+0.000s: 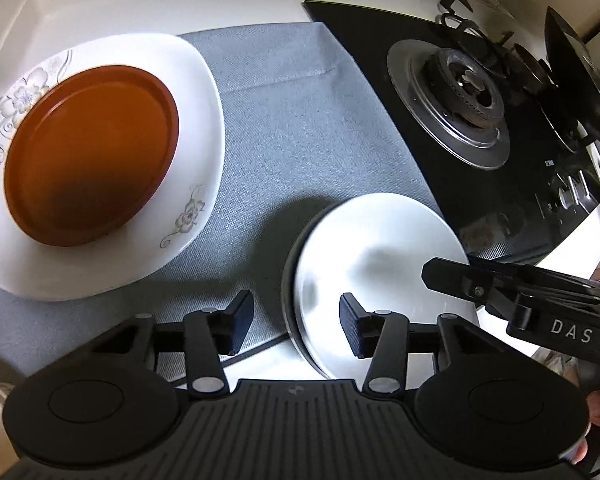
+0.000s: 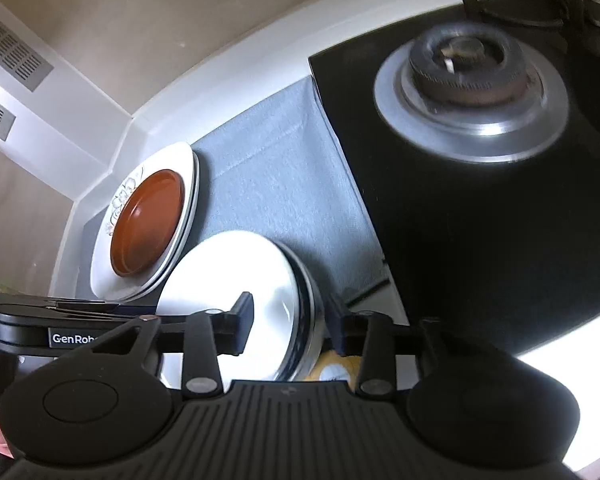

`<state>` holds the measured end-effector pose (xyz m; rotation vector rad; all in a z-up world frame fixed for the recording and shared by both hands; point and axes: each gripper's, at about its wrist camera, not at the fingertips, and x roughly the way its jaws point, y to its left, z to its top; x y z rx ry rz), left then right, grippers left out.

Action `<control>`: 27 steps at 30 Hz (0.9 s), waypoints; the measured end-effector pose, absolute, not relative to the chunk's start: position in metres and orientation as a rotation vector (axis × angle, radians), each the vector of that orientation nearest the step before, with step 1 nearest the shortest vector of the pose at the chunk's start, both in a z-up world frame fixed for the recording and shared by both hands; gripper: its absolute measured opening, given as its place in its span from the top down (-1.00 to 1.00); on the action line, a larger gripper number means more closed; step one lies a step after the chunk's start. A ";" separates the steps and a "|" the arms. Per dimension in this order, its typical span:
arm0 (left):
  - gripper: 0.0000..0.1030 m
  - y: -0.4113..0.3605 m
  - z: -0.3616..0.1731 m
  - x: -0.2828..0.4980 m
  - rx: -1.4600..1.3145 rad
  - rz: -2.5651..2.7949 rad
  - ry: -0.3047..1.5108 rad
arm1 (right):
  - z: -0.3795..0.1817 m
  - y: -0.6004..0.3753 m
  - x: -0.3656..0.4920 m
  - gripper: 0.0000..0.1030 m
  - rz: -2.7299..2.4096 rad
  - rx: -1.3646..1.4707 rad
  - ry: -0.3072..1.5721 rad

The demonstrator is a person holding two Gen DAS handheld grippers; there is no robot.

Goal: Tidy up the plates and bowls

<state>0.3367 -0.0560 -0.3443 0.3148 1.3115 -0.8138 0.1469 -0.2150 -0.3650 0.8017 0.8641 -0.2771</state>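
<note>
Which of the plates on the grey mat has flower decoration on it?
The large white plate under the brown dish; the plain white plate near the stove has none.

A white counter carries everything, with a raised white edge along its back. A grey mat lies flat on it, and a black glass hob sits beside the mat, its near corner overlapping the mat's edge. On the mat's far left rests a white flower-patterned plate, which looks like the top of a small stack in the right wrist view. A stack of white bowls stands near the front, partly on the mat and partly on bare counter.
</note>
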 end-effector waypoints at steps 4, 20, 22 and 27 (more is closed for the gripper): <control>0.56 -0.051 -0.361 0.339 0.241 -0.838 1.375 | -0.381 -0.213 0.152 0.04 -0.309 0.797 0.937; 0.55 -0.017 -0.321 0.325 0.197 -0.795 1.284 | -0.347 -0.178 0.152 0.49 -0.245 0.878 0.907; 0.56 -0.008 -0.308 0.327 0.195 -0.783 1.265 | -0.332 -0.167 0.158 0.50 -0.234 0.836 0.899; 0.56 0.027 -0.279 0.338 0.172 -0.721 1.227 | -0.303 -0.143 0.183 0.51 -0.166 0.814 0.871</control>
